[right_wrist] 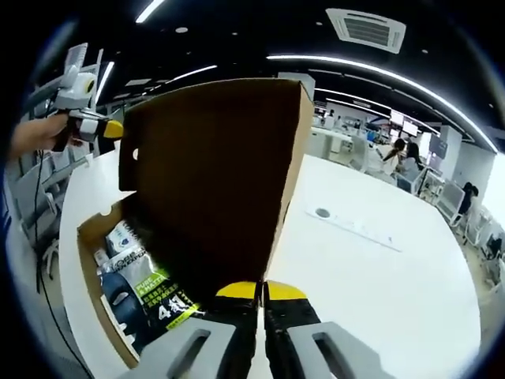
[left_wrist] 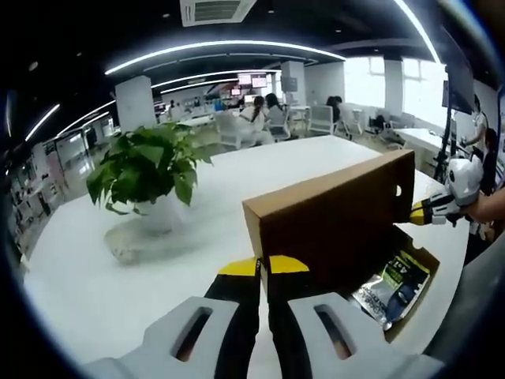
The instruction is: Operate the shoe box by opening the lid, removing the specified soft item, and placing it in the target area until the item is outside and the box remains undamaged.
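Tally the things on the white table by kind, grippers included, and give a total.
Grippers: 2, left gripper, right gripper
Shoe box: 1
Packaged item in the box: 1
Potted plant: 1
Total: 5

White table point(left_wrist: 316, 162) bearing an open cardboard shoe box point(left_wrist: 339, 217) near one edge, a potted green plant point(left_wrist: 146, 170) well apart from it, and a flat white strip point(right_wrist: 355, 225) farther along.

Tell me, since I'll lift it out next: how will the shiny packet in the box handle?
The packet looks like glossy plastic, so probably slippery for tongs. It lies creased in the box, so likely floppy and light.
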{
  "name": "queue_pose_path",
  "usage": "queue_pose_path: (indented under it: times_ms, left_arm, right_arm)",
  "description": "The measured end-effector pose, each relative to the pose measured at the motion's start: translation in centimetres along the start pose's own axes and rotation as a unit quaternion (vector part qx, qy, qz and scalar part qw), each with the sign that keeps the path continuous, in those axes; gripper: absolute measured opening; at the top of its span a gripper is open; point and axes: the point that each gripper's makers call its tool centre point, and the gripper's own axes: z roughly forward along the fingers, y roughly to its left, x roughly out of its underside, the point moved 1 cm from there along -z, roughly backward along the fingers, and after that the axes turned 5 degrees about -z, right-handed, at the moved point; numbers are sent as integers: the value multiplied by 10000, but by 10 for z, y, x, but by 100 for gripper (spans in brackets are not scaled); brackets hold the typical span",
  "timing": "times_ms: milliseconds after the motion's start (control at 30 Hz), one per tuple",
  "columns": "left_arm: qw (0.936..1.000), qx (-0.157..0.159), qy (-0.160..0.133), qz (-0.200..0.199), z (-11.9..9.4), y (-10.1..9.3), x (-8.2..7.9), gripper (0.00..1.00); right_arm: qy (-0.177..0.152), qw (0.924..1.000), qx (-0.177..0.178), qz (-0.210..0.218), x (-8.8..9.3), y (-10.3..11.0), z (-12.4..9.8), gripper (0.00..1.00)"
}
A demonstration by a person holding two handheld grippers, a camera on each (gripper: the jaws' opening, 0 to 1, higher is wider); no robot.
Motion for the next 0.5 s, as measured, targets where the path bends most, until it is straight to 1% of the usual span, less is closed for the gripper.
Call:
queue_pose_path:
  times_ms: [267,367,500]
  left_arm:
    - [10000,28,-45,14,-1,-1,1,2]
    - [9999,58,47,125,1,-3,7,4]
    - [9998,41,96,162,2,-3,16,7]
  right_arm:
    - [-24,10000,17,6,0,-1,-1,0]
    - [-20,10000,8,-21,0,-1,-1,0]
    - [-9,10000,8,-46,0,-1,0,0]
